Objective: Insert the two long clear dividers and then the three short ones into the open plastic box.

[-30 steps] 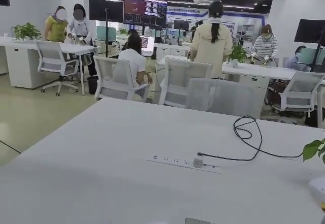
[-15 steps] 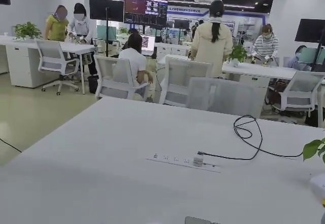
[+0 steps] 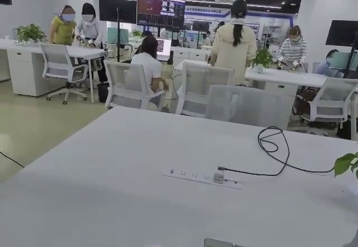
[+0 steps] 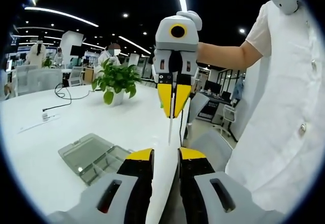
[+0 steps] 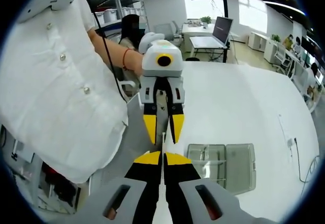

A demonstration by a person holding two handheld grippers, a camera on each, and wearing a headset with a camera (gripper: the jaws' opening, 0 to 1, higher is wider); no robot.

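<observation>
Very little is changing across the head view since a second ago: the power strip (image 3: 196, 177) and its black cable (image 3: 274, 146) are lying in the same spot on the white desk (image 3: 112, 174), and the people at the far desks are only shifting slightly. Lower down, the two grippers are facing each other tip to tip over the desk's near edge. The left gripper (image 4: 166, 155) is holding its jaws narrow around one end of a long clear divider (image 4: 170, 127), and the right gripper (image 5: 163, 158) is pinching the other end with its jaws almost together. The strip is showing edge-on as a thin pale line running between them, clear of the desk. The open plastic box (image 4: 86, 150) is sitting flat on the desk just beside and below the grippers, lid folded out, with a potted plant (image 4: 116, 79) standing well behind it. The divider is looking light, thin and smooth, so it is probably going to flex along its length and slip under a loose pinch. Gripping it by the two ends, as now, seems the best way of keeping it straight while its edges are being lined up with the box's slots. Too hard a squeeze may be risking a bend or crack.
</observation>
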